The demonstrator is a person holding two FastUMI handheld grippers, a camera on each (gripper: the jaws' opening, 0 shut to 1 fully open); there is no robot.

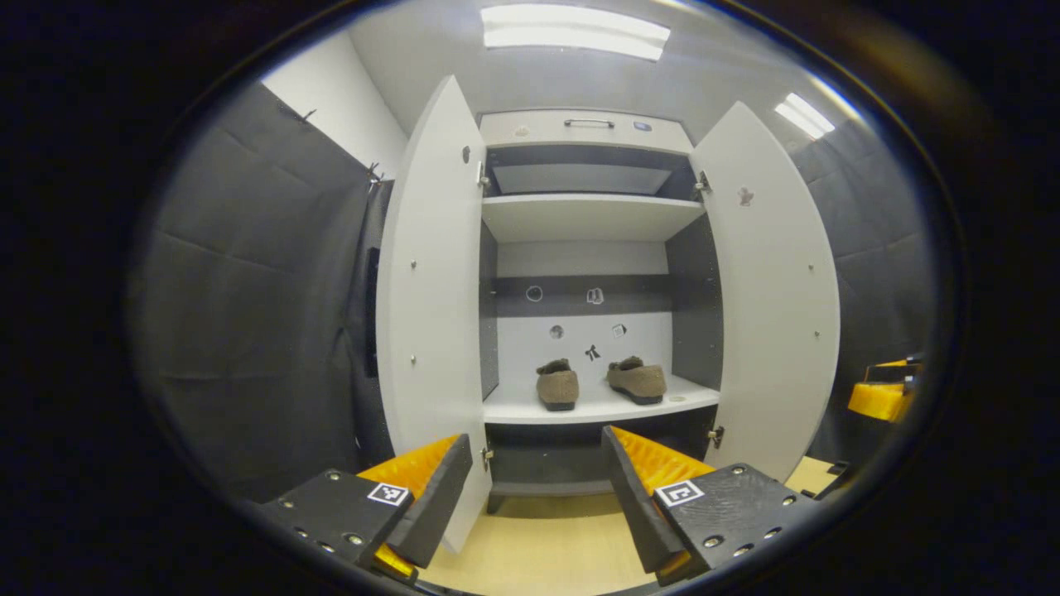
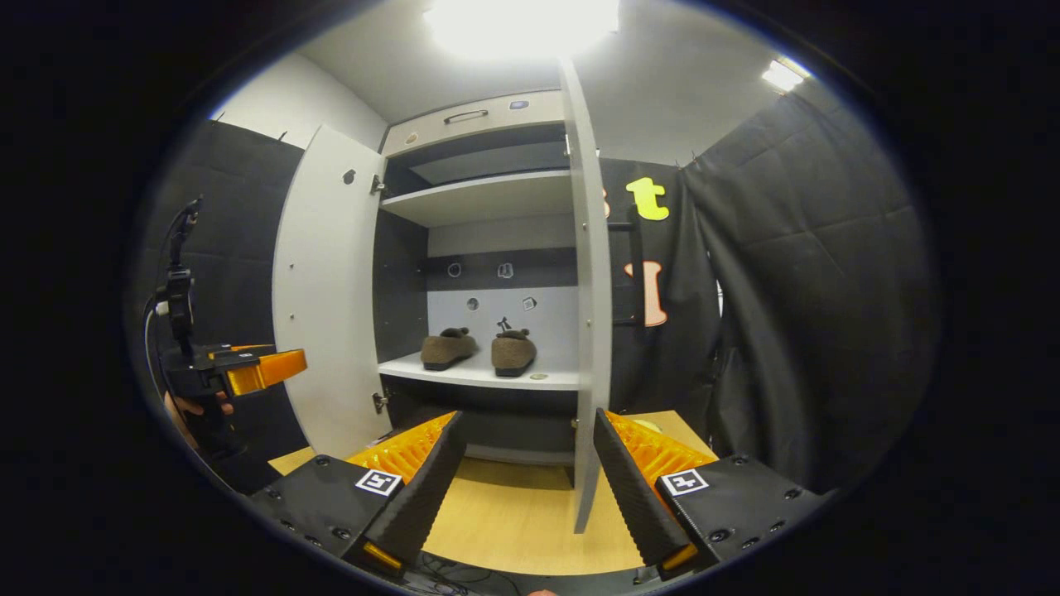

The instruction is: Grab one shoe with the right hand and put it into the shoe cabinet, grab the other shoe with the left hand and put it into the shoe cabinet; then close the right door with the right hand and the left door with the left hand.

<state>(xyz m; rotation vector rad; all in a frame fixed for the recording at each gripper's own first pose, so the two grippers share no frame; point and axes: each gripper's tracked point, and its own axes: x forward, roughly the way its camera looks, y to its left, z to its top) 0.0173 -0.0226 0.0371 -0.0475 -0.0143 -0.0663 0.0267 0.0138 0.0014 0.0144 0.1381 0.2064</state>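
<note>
Already both shoes [image 1: 598, 383] on cabinet shelf [image 1: 513, 410], doors [image 1: 431, 273] open

We're looking from low down in the left gripper view, facing straight into the open shoe cabinet [image 1: 584, 273] from a little way back, our own fingers [image 1: 638, 488] framing the bottom. In the right gripper view we're standing off to the right, looking in at a slant past the edge of the right door [image 2: 590, 298], about as near. Both views are sharing the cabinet's shelves, the two shoes [image 1: 556, 386] [image 2: 513, 351] and the wooden floor [image 1: 538, 546].
</note>
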